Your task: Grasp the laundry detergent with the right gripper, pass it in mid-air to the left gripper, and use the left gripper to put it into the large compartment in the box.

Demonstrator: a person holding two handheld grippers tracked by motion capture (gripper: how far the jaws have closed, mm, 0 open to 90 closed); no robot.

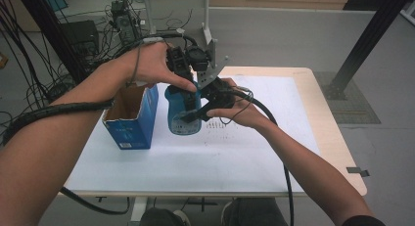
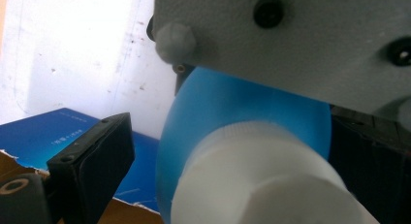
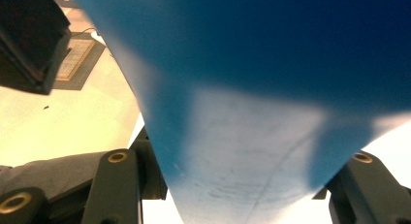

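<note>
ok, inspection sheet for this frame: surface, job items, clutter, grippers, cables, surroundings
Surface: white sheet on light wooden table, faint marks.
Job's things: blue plastic bottle with white cap, upright beside open blue cardboard box.
Clutter: nothing seen.
Grippers: left gripper over the bottle's top, jaws either side of the cap; right gripper shut on the bottle's body.
Cables: black cable trails from right gripper.
Surroundings: grey floor, tangled wires, black post.

This looks like a robotics lab or test workshop. A light wooden table (image 1: 337, 152) covered with a white paper sheet (image 1: 274, 138) stands on a bare grey floor (image 1: 293, 35). Beyond the table's far left corner, tangled black cables (image 1: 29, 84) and dark electronic boxes (image 1: 80, 35) crowd the floor. A black metal frame post (image 1: 367, 40) rises past its far right corner.
</note>
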